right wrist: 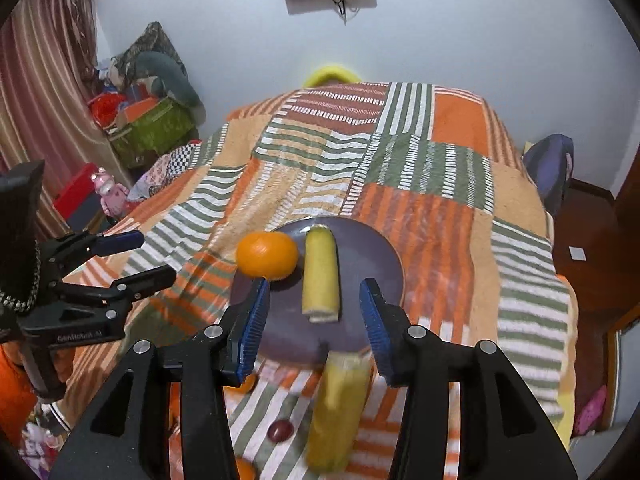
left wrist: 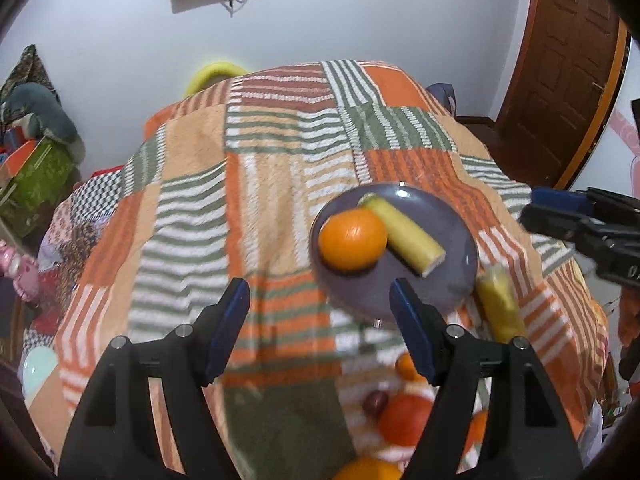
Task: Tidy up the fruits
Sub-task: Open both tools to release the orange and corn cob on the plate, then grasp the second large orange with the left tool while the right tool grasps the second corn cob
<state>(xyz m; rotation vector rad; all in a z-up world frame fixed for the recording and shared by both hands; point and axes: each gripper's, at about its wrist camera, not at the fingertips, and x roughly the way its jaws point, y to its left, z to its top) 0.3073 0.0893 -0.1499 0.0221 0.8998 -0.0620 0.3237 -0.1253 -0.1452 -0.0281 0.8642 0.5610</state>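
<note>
Both wrist views look over a bed spread with a patchwork striped blanket (right wrist: 420,184). A purple plate (right wrist: 376,256) sits on the blanket and already carries an orange (right wrist: 267,255) and one yellow corn-like piece (right wrist: 320,276), lying side by side and touching or nearly so.

The right gripper (right wrist: 314,320) stands wide, holding nothing. A second yellow piece (right wrist: 340,408), blurred in this view, lies on the blanket just short of the plate's near rim, roughly in line with the gap between the right jaws. The left gripper (left wrist: 320,320) is likewise spread wide and empty, poised over the blanket beside the plate's left edge.

Nearer the cameras, loose fruit waits on the blanket: a small dark red fruit (right wrist: 280,430), a large red-orange fruit (left wrist: 406,418) and further oranges (left wrist: 368,470).

Judged step: picking up the second yellow piece with the right gripper for transfer to the plate. To do this well, the jaws should straddle the piece across its narrow width near mid-length, close only until it is firmly held, and lift clear of the rim before setting it in the free right portion of the plate, so the orange is not nudged into rolling off.
</note>
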